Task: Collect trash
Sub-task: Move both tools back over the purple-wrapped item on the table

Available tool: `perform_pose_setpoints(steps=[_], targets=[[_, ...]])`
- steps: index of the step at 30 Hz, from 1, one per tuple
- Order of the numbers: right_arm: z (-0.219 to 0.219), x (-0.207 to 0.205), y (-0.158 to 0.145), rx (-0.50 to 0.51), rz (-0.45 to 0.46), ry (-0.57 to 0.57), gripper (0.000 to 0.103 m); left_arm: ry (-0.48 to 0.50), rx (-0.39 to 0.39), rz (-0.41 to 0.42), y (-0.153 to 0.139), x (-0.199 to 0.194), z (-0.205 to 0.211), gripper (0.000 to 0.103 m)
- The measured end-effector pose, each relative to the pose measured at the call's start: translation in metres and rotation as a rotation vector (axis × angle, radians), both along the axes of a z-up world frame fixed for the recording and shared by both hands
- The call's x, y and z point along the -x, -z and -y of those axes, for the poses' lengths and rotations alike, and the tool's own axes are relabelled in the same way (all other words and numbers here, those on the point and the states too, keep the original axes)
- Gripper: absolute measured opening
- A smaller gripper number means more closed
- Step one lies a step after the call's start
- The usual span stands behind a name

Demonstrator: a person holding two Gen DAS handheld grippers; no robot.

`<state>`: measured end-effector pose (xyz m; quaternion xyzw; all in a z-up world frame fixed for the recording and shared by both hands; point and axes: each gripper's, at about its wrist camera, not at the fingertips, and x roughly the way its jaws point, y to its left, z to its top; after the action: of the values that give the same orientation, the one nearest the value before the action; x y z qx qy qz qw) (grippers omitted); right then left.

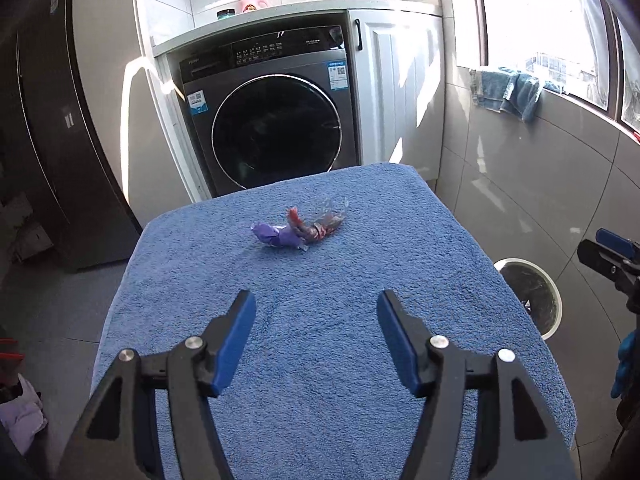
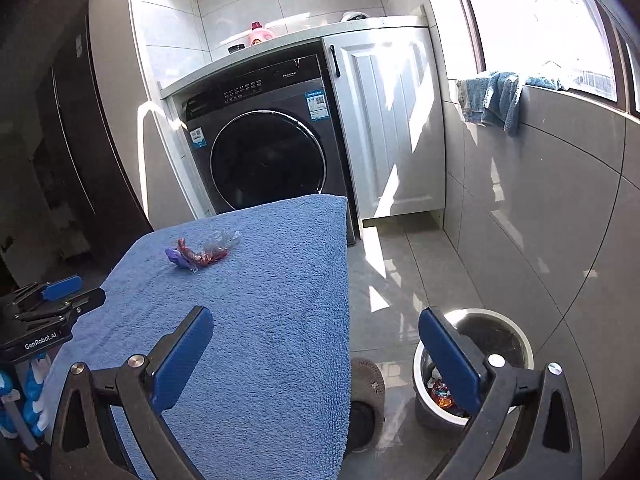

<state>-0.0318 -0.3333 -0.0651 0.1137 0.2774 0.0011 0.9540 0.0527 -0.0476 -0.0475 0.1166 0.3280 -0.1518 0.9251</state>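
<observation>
A small pile of trash lies on the blue towel-covered table (image 1: 320,340): a purple wrapper (image 1: 276,235), a red-orange wrapper (image 1: 316,229) and a clear plastic scrap (image 1: 334,208). The pile also shows in the right wrist view (image 2: 200,254). My left gripper (image 1: 316,312) is open and empty, above the towel, short of the pile. My right gripper (image 2: 316,332) is open and empty, past the table's right edge, above the floor beside the trash bin (image 2: 516,332). The bin holds colourful wrappers (image 2: 442,394).
A dark front-loading washing machine (image 1: 272,120) stands beyond the table under a white counter, next to a white cabinet (image 1: 400,92). A blue cloth (image 1: 508,92) hangs on the window sill at right. The bin shows on the floor right of the table (image 1: 532,292). A slipper (image 2: 368,380) lies on the floor.
</observation>
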Motion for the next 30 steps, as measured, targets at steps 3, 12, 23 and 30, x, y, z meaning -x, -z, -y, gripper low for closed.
perform_pose_setpoints(steps=[3,12,23,30], targets=[[-0.019,-0.01,-0.003,0.012,0.004,-0.026,0.103,-0.021,0.018,-0.013,0.001,-0.003,-0.015,0.062],[-0.062,-0.028,-0.004,0.023,-0.014,-0.091,0.103,-0.048,0.049,-0.032,0.009,-0.011,-0.049,0.062],[-0.082,-0.052,0.008,0.036,-0.111,-0.111,0.103,-0.063,0.093,-0.083,0.024,-0.029,-0.073,0.062],[-0.08,-0.068,0.014,0.025,-0.15,-0.116,0.103,-0.051,0.116,-0.137,0.04,-0.048,-0.085,0.061]])
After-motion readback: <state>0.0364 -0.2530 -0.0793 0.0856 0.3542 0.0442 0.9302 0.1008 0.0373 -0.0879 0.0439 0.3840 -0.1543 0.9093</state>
